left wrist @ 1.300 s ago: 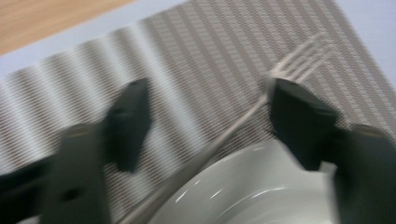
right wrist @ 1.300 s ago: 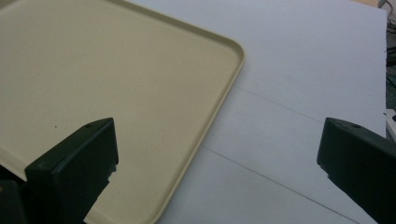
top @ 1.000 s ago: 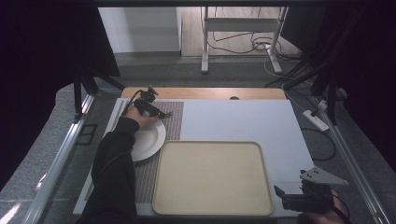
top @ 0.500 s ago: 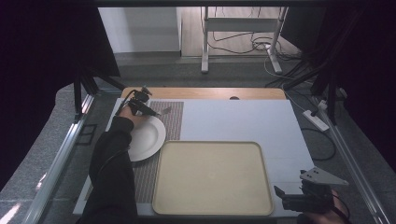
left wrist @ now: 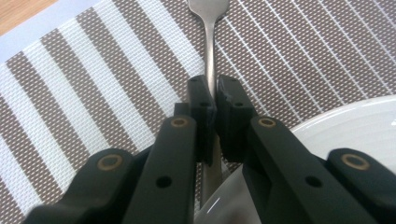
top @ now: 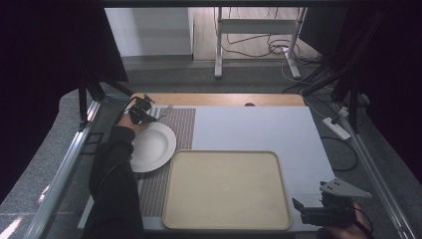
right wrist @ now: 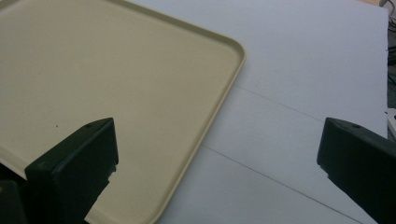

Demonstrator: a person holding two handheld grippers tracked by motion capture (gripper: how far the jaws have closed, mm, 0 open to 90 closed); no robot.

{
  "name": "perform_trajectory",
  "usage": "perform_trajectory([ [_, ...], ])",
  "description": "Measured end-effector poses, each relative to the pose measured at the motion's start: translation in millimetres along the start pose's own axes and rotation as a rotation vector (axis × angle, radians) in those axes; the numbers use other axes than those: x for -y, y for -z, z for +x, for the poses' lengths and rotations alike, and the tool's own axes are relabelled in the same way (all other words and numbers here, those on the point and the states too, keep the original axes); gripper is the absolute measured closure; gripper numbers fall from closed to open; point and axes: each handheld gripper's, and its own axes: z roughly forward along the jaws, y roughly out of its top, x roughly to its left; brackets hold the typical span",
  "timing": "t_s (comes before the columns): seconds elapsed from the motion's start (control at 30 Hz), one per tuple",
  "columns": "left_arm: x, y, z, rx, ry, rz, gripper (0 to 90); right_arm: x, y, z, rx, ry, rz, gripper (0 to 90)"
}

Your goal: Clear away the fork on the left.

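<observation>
A silver fork (left wrist: 208,42) lies on a brown-and-white striped placemat (left wrist: 93,70) at the table's far left. My left gripper (left wrist: 214,93) has just been closing, and its jaws now pinch the fork's handle just beyond the rim of a white plate (left wrist: 355,126). From the high view the left gripper (top: 142,112) sits at the plate's (top: 152,147) far edge, with the fork (top: 164,110) pointing right from it. My right gripper (top: 300,209) rests open at the table's near right corner. In its own view the right gripper (right wrist: 217,140) has nothing between its jaws.
A large beige tray (top: 226,189) lies empty at the front centre, its corner (right wrist: 233,51) just ahead of the right gripper. The white table surface (top: 249,129) stretches behind it. Metal frame rails run along both table sides.
The left hand has shifted left, from above the plate to its far rim. Its jaws went from wide open to shut on the fork handle. The right gripper has not moved.
</observation>
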Motion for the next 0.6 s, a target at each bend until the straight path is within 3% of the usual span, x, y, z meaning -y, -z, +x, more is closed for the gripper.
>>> perform_trajectory([
  [0.07, 1.3, 0.3, 0.9, -0.002, 0.01, -0.006, 84.2, 0.0, 0.0, 0.0, 0.0, -0.001, 0.001, 0.0],
  [0.27, 6.3, 6.7, 6.7, -0.076, 0.021, 0.003, 84.3, -0.3, -0.3, 0.0, 0.001, -0.002, 0.003, 0.0],
  [0.33, 9.9, 14.8, 11.4, -0.123, 0.026, 0.006, 84.3, -0.2, -0.4, -0.2, 0.0, -0.004, 0.003, 0.0],
  [0.6, 19.5, 42.6, 23.0, -0.174, 0.033, 0.015, 84.2, -0.4, -0.5, 0.0, 0.002, -0.002, 0.005, 0.0],
])
